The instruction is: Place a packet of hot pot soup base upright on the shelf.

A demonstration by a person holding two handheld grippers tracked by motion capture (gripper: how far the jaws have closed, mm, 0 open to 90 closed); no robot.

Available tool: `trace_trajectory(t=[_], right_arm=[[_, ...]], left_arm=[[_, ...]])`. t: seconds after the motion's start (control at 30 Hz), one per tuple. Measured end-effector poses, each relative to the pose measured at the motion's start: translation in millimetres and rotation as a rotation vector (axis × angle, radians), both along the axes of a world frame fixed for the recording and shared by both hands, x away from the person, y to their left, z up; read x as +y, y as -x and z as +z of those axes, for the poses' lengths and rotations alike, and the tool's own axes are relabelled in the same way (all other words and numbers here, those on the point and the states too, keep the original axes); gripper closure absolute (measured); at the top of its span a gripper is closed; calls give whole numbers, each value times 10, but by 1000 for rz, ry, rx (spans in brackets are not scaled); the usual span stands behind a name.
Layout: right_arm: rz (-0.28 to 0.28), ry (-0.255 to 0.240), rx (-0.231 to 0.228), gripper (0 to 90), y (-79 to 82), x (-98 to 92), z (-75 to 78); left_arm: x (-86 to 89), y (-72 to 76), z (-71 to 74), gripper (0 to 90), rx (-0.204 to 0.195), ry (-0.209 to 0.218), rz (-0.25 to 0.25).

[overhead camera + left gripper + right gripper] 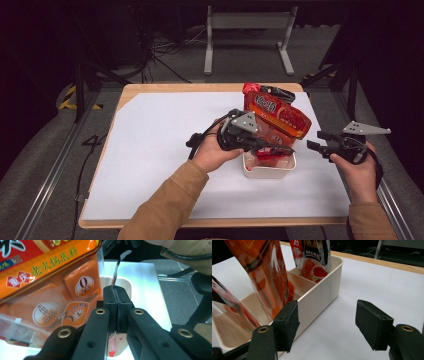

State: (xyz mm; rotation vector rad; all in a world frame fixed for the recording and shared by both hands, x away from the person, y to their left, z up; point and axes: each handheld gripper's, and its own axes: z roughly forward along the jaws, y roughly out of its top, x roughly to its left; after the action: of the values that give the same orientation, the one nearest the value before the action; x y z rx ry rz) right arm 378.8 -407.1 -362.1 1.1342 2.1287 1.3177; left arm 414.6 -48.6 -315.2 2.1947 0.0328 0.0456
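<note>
Left tongs (117, 298) clamped on thin edge of a red foil sachet (119, 262) above the cream plastic divided box (269, 167), counter (150, 150) centre-right. Right tongs (332, 325) apart, empty, at the box's 3 o'clock.

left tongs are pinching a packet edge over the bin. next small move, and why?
Probably lower the packet a little further into the white bin, then open. The left tongs are shut on its thin edge right above the bin, where the big orange pouch already stands; the right tongs wait open beside the bin, holding nothing.
</note>
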Motion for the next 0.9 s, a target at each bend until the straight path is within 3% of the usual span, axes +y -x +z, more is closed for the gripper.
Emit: trace_trajectory(t=[0.03,0.1,0.17,0.37,0.77,0.9], right_arm=[[2,-1,0,356,-1,2,-2],[4,-3,5,355,-3,6,-5],[6,-3,6,353,-6,8,-8],[7,-1,10,350,-12,20,-17],[10,2,19,345,-30,40,-40],[9,1,20,343,-28,39,-37]], left_arm=[[-1,-11,-14,855,14,-4,7],[6,-24,-20,704,15,-7,38],[24,-33,-10,658,33,7,34],[50,-16,17,475,29,11,51],[217,18,127,385,41,56,81],[318,53,203,371,16,47,117]])
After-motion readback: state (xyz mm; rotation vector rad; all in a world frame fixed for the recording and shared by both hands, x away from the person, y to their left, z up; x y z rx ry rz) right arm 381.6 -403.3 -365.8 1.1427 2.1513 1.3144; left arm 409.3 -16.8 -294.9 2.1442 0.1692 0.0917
